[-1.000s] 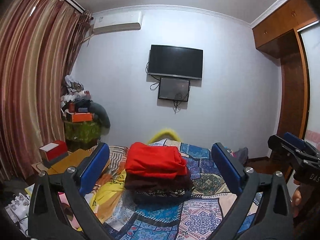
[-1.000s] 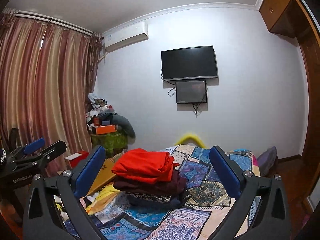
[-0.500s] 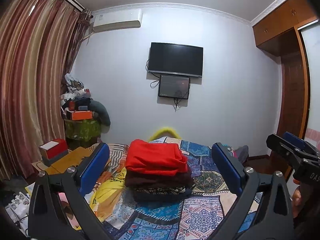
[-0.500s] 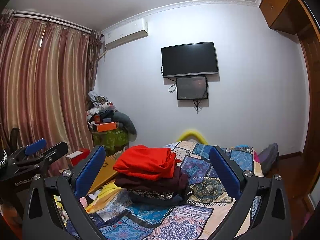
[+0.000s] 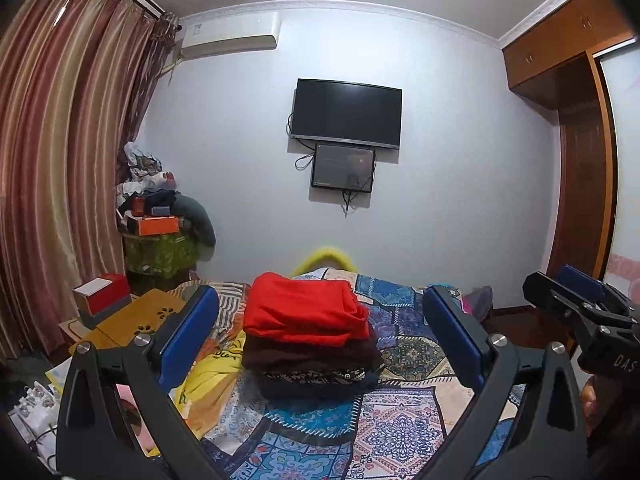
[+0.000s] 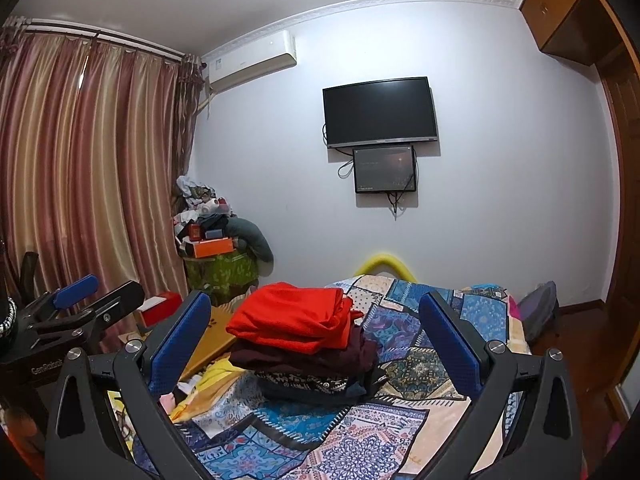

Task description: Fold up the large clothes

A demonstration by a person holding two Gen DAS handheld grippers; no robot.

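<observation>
Left to right, both wrist views face the far wall across the bed.

Far left: striped curtains (image 5: 60, 160), then a corner pile of boxes and clothes on a green-covered stand (image 5: 160, 254). A red-and-white box (image 5: 103, 294) sits on a low wooden surface beside the bed.

Left gripper (image 5: 320, 336): jaws spread wide, nothing between the blue pads (image 5: 188, 336). It hangs above the near part of the bed, apart from the clothes. In the right wrist view it shows at the left edge (image 6: 86, 304), also empty.

Centre: stack of folded clothes (image 5: 308, 344) on the patchwork bedspread (image 5: 400, 432). Red garment (image 6: 292, 316) on top, dark maroon one (image 6: 304, 354) under it, dark patterned one (image 6: 308, 384) at the bottom (the exact number of layers is hard to tell). A loose yellow cloth (image 5: 208, 380) lies just left of the stack on the bed.

Above centre: black TV (image 5: 346, 118) on the wall, a smaller screen (image 5: 344, 168) just below it, AC unit (image 5: 230, 36) upper left.

Right gripper (image 6: 318, 336): jaws likewise wide apart, holding nothing, level with the left one and apart from the stack. Seen from the left wrist view at the right edge (image 5: 576, 300).

Far right: wooden wardrobe (image 5: 576, 160).
</observation>
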